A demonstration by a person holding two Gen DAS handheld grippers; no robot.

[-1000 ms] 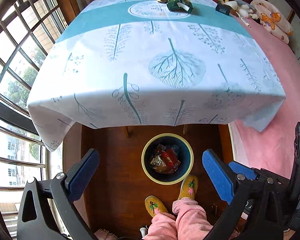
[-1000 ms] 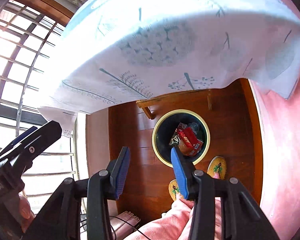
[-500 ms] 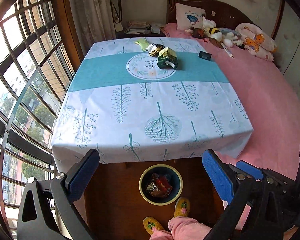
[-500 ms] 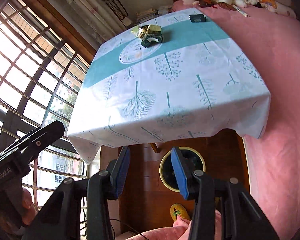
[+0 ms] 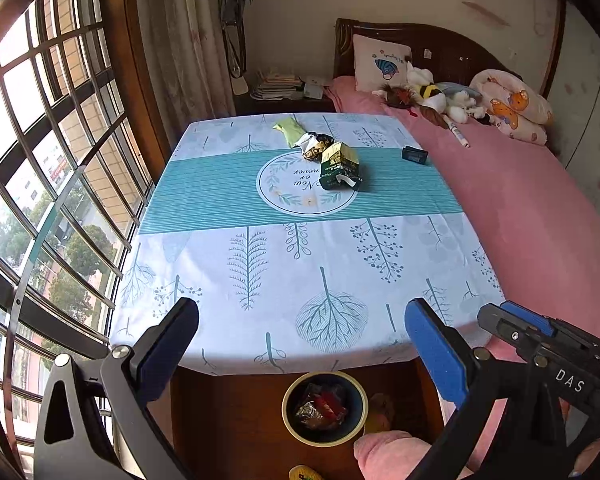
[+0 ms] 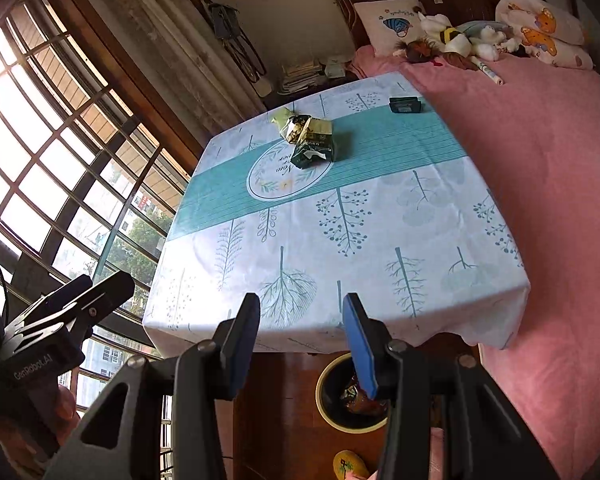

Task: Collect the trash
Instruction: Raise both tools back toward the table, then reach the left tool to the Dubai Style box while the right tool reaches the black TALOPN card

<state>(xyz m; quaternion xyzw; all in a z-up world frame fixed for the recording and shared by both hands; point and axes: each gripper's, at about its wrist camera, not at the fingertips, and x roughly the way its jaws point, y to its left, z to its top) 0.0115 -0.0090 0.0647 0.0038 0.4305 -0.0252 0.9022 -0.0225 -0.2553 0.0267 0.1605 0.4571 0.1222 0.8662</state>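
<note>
Both views have lifted since a second ago: then the bin filled the middle of each picture, and now the whole desk (image 5: 260, 264) top shows, with the bed (image 5: 540, 208) to its right. The trash bin (image 5: 325, 408) sits on the floor at the desk's near edge, holding wrappers; in the right wrist view its rim (image 6: 324, 400) is partly hidden behind a blue pad.

The left tongs (image 5: 302, 354) stand wide apart with nothing between the pads. The right tongs (image 6: 300, 340) are parted more narrowly, also empty.

The remaining trash lies far across the desk, near its centre circle: a dark green packet (image 5: 339, 167), a crumpled gold wrapper (image 5: 315, 146) touching its far side, and a pale yellow-green wrapper (image 5: 289, 129) just beyond. Print on them is too small to read. A small dark box (image 5: 414, 155) rests at the desk's far right edge. A pink sleeve (image 5: 388, 454) and a yellow slipper (image 6: 350, 465) are cut off at the bottom.
</note>
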